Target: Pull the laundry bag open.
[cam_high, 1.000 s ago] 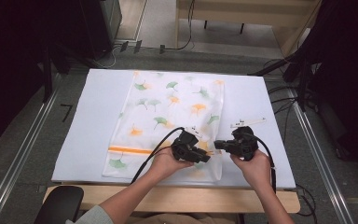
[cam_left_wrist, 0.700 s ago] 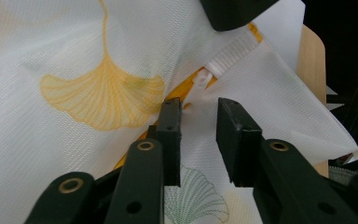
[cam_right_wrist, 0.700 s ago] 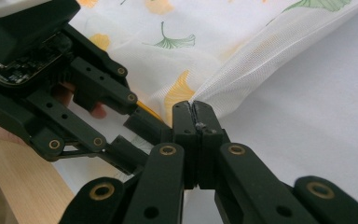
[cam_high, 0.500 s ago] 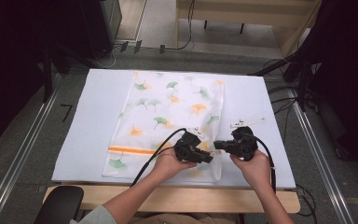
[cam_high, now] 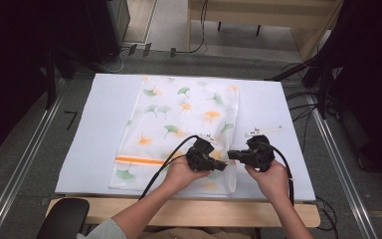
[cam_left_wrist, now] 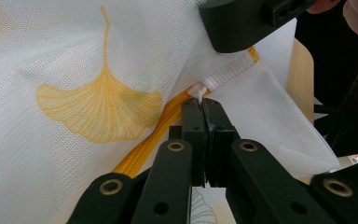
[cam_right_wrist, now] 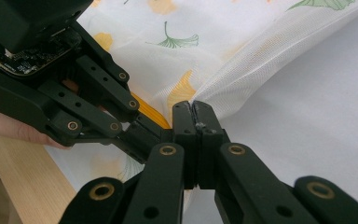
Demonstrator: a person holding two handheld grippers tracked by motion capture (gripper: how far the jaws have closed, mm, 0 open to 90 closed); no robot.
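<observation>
Left gripper view puts us at the mesh laundry bag, where the white zipper pull sits at the end of the orange zipper, pinched in the left gripper, whose jaws have just been closing. The right gripper is clenched on the bag's corner fabric beside it. We judge this the unzipping step; next we likely draw the pull along while the right anchors. The bag lies flat on the white table, near edge.
</observation>
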